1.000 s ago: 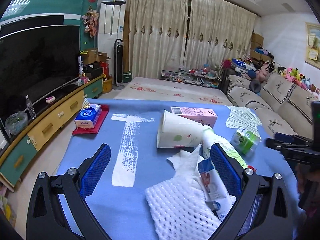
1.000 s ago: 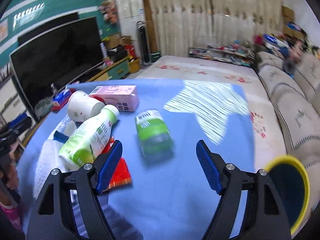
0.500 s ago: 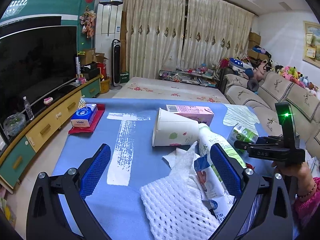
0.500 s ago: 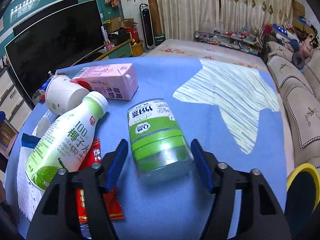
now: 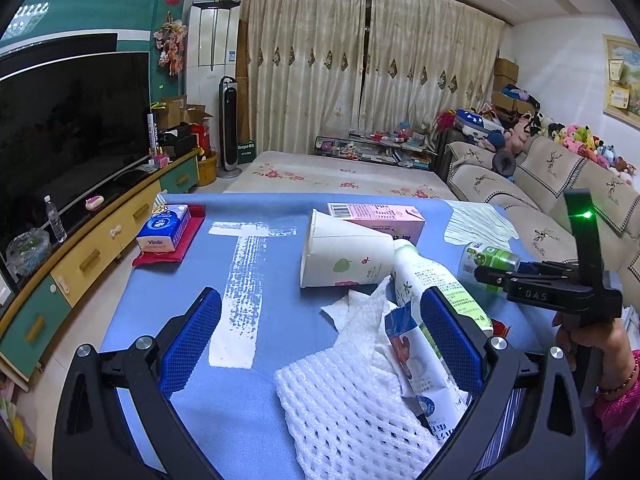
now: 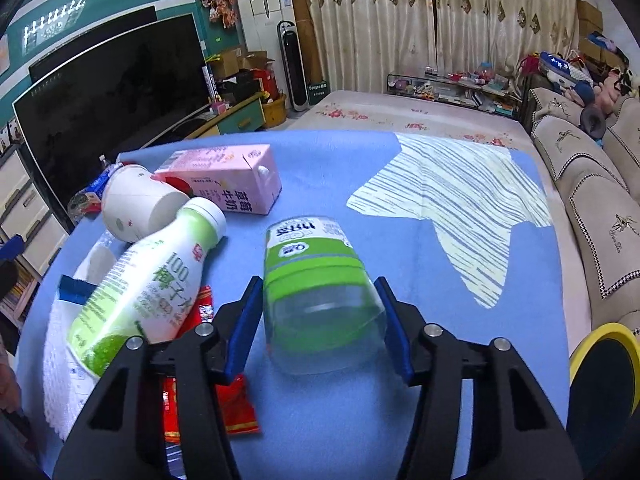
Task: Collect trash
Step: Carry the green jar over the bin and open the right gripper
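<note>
Blue table (image 5: 280,400) (TV (image 5: 68,136) left).

right hand-held gripper (image 6: 316,328) | blue pads flank green-labelled jar (image 6: 316,284), contact unclear | jar lying on blue table (image 6: 320,168)

Both handheld grippers share one build: black angular plastic frames, silver round screw heads at the joints, and blue textured pads lining the fingers, on the left gripper (image 5: 320,336) and the right gripper (image 6: 316,324) alike. "DAS" lettering and a green indicator light mark the right unit's body. The person's right hand (image 5: 588,340) shows bare skin, a thin bracelet and a pink sleeve.
</note>
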The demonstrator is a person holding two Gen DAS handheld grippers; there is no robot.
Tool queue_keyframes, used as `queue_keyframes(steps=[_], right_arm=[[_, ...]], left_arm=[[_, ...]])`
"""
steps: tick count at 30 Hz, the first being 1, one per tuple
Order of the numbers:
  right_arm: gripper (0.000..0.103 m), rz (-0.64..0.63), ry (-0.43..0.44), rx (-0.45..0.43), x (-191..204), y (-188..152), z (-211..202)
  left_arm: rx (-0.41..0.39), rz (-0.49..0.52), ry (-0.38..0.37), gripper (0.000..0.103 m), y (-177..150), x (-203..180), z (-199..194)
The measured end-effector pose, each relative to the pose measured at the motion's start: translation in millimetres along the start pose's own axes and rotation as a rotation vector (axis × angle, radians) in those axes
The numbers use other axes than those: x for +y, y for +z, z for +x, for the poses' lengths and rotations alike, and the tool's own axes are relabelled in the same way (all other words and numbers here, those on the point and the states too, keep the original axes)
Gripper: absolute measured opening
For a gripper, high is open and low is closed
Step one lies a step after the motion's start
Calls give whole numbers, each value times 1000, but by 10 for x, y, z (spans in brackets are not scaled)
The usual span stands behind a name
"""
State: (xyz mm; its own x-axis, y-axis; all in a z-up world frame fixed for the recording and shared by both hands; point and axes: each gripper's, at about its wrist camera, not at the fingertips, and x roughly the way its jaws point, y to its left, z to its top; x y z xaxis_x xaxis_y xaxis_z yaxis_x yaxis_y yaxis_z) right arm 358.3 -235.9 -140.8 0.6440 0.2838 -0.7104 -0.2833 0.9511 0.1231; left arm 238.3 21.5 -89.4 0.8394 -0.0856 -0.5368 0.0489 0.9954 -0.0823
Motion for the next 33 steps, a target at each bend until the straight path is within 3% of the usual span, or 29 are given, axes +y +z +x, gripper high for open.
queue_keyframes(steps=[15, 22, 33], right_arm=[[48, 46, 35, -57, -3, -121, -779], [48, 146, -57, -74, -504, -315, -1036], [49, 367, -252, -51, -1650, -812, -1212]], left_arm=[[1, 9, -10, 98, -38, -56, -4], [4, 15, -12, 98, -46, -76, -12], [18, 6, -23, 98, -63, -61, 21]])
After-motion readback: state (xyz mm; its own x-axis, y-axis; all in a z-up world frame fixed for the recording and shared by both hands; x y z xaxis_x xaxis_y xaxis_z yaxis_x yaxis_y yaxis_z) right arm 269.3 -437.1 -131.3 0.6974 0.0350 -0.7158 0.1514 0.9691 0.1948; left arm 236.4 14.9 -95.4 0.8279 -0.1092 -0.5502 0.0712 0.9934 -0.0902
